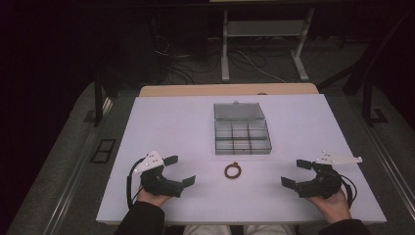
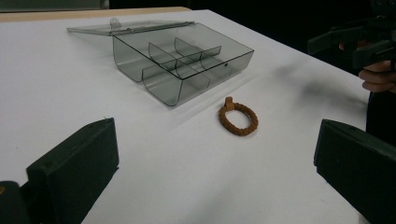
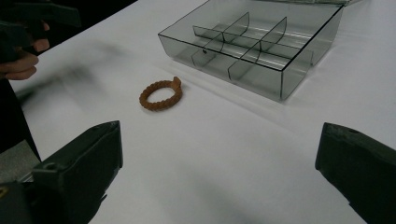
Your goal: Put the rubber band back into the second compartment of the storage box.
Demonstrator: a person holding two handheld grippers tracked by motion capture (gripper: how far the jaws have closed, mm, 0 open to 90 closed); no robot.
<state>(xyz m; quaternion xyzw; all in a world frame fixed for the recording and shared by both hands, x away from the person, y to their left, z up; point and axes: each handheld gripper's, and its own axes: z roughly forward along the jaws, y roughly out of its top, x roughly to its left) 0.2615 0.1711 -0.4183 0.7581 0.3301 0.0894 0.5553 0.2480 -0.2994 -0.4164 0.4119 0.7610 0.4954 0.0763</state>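
Observation:
A brown braided ring lies flat on the white table, just in front of a clear compartment box whose lid is folded back. The ring and box lie ahead of my left jaws; the ring and box likewise lie ahead of my right jaws. My left gripper is open at the front left, well left of the ring. At the front right, my right gripper is also open. Both hold nothing.
The box's compartments look empty. The far table edge shows a wooden strip. Beyond it stand a desk frame and floor cables. The other hand and gripper show far off in the left gripper view.

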